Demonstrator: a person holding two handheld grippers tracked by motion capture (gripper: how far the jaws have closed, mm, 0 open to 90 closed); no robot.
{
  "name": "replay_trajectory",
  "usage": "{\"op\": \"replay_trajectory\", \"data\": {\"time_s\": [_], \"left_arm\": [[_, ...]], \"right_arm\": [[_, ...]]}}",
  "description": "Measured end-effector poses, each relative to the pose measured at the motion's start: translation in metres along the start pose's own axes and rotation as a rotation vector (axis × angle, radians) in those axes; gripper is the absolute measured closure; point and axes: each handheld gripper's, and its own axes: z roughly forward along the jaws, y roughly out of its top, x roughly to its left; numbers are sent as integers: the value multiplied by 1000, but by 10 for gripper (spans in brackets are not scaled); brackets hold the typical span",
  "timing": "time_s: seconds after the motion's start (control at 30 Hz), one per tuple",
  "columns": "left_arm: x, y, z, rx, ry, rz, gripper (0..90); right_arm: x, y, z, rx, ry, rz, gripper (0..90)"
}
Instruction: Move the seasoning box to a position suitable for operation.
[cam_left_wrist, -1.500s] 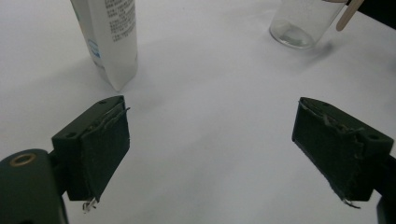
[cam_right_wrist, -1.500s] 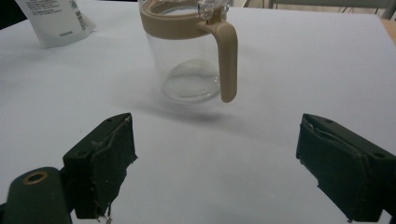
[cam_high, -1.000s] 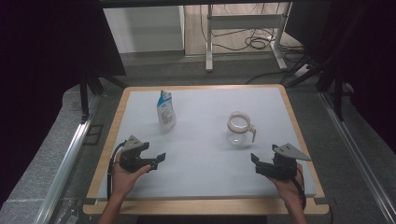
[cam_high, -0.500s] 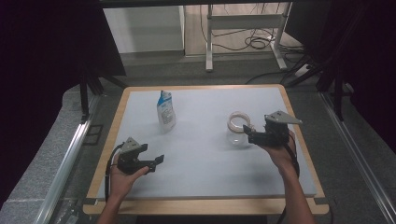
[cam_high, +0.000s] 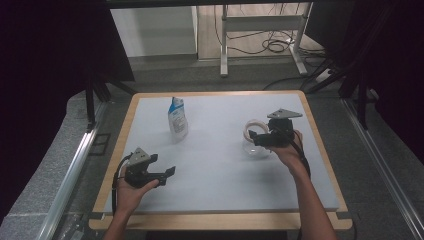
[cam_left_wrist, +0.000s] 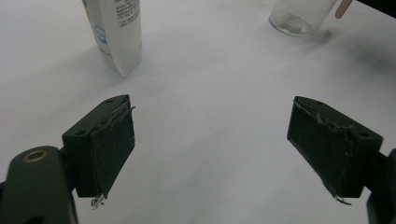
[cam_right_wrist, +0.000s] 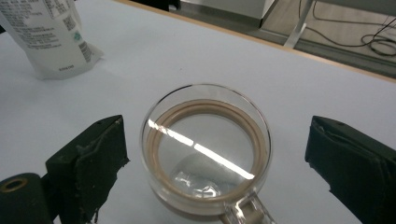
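Note:
A clear glass mug (cam_high: 251, 127) with a tan ring inside its rim stands on the right of the white table (cam_high: 220, 175). My right gripper (cam_high: 255, 137) hovers at the mug from the right. In the right gripper view the mug (cam_right_wrist: 205, 154) sits between the wide-open jaws of the right gripper (cam_right_wrist: 217, 128), with no contact visible. A white and blue pouch (cam_high: 177, 117) stands upright at the back left. My left gripper (cam_high: 167, 173) is held open near the front left. In its own view the left gripper (cam_left_wrist: 210, 112) has nothing between its jaws, and the pouch (cam_left_wrist: 116, 32) and mug (cam_left_wrist: 299, 16) lie ahead.
The table has a wooden rim (cam_high: 220, 220). Behind it, a metal desk frame (cam_high: 260, 35) and loose cables (cam_high: 272, 46) are on the floor. A metal rail (cam_high: 70, 175) runs along the left side, and dark curtains hang on both sides.
My right gripper has travelled from the front right of the table back and leftward to the mug, which now sits between its jaws. The left gripper has barely moved.

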Motion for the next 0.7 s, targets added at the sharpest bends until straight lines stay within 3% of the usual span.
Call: {"op": "replay_trajectory", "data": {"time_s": [0.23,0.3,0.5,0.57,0.7], "left_arm": [[2,-2,4,11,-7,0,150],[2,-2,5,16,-7,4,149],[0,-2,5,10,-13,8,149],[0,-3,6,12,-12,9,149],[2,-3,7,14,-15,8,150]], "right_arm": [[-2,1,25,49,26,6,54],[0,-1,36,87,28,-1,52],[0,-5,48,130,22,-13,61],[2,-8,53,161,25,-43,103],[2,-8,54,169,20,-47,111]]}}
